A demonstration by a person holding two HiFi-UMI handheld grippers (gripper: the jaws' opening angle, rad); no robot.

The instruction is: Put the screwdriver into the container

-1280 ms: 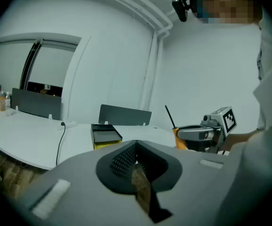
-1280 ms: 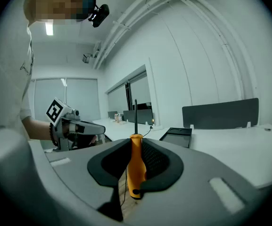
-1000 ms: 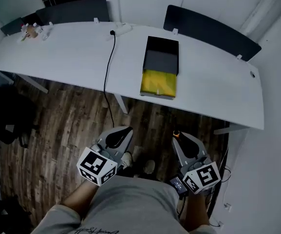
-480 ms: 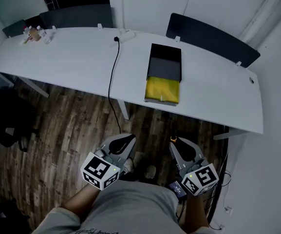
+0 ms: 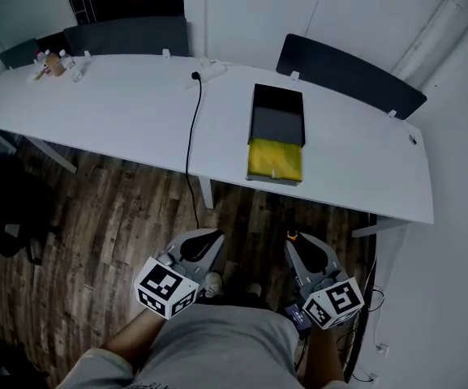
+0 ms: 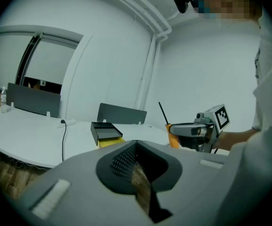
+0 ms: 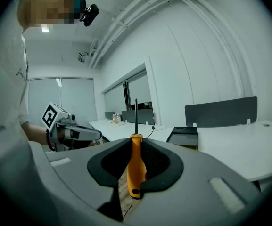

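Head view: the container (image 5: pixel 276 126), a black open box with a yellow part at its near end, lies on the white worktop (image 5: pixel 128 108). I stand well short of the container, both tools over the wooden floor (image 5: pixel 112 217). My right tool (image 5: pixel 298 245) carries the screwdriver (image 5: pixel 292 235), only an orange tip of it showing at the jaw ends. My left tool (image 5: pixel 204 241) hangs beside it, farther left of the container. Left gripper view: jaws drawn together to a thin slit, nothing between them, container far ahead. Right gripper view: jaws clamped on the screwdriver (image 7: pixel 136 160) at its orange handle, black shaft standing up past the tips, container ahead and to the right. Judgement: light, stiff, not fragile. The smooth handle could pivot between the pads, so the hold belongs on the thick handle, not the thin shaft.
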